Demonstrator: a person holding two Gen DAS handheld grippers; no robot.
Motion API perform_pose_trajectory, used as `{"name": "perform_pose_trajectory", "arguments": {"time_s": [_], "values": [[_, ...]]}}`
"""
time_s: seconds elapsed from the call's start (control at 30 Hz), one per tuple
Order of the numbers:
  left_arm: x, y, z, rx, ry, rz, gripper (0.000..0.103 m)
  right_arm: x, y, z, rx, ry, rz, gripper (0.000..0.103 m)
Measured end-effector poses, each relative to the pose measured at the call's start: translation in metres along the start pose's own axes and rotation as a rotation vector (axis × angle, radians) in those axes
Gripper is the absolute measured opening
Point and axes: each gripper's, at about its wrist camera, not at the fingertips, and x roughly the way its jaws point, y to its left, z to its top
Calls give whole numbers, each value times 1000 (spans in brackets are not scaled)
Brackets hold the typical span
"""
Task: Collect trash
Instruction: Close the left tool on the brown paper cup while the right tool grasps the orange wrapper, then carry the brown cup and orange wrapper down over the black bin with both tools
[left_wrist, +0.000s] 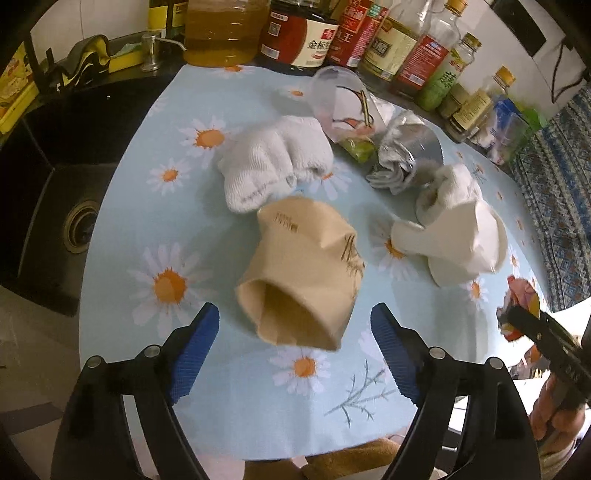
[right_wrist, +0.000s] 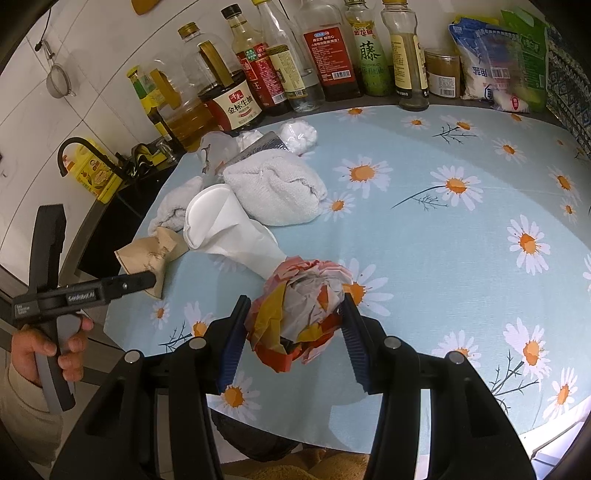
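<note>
- A crumpled wrapper (right_wrist: 301, 314), red, orange, pink and grey, sits clamped between the blue pads of the right gripper (right_wrist: 295, 325), held over the near part of the daisy-print tablecloth (right_wrist: 461, 258).
- A crushed tan paper cup (left_wrist: 299, 273) lies on its side just ahead of the left gripper (left_wrist: 295, 332), its mouth turned toward the camera; the jaws stand spread wide to either side of it and the pads do not touch it.
- In the right wrist view, that same tan cup (right_wrist: 147, 254) shows at the table's left edge, with 1 black finger of the left gripper (right_wrist: 144, 284) reaching across its lower corner.
- A person's hand (right_wrist: 55, 350) grips the left tool's handle at the picture's left edge, a pale sleeve below it.
- A flattened white paper cup (left_wrist: 454, 236) lies just right of the tan one, apart from it.
- Behind these rest a bunched white cloth (left_wrist: 273, 166), a clear plastic cup (left_wrist: 340, 103) tipped on its side, and a crumpled silver foil bag (left_wrist: 406, 155).
- A row of 10 or so sauce and oil bottles (right_wrist: 314, 62) lines the back of the counter, beside a white plastic bag (right_wrist: 495, 66) of powder or grains.
- A black sink (left_wrist: 62, 206) with its drain sits left of the cloth-covered surface.
</note>
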Motion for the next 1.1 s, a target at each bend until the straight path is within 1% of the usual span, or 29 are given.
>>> {"name": "perform_pose_trajectory", "arguments": {"time_s": [0.1, 0.2, 0.27, 0.3, 0.43, 0.73, 1.1], "values": [[0, -1, 6, -9, -23, -16, 82, 1, -1, 2, 3, 1, -3, 50], [0, -1, 11, -15, -41, -39, 78, 2, -3, 5, 5, 3, -6, 50], [3, -2, 12, -8, -27, -47, 57, 1, -2, 6, 1, 1, -11, 50], [5, -2, 14, -6, -22, -44, 58, 1, -3, 6, 1, -1, -11, 50], [2, -2, 12, -2, -44, -47, 52, -1, -3, 6, 4, -9, -15, 50], [-21, -2, 1, 15, -87, -80, 50, -12, 9, 1, -7, -35, -17, 50], [-71, 8, -31, 45, -157, -128, 50, -45, 49, -25, -28, -98, -43, 50]]}}
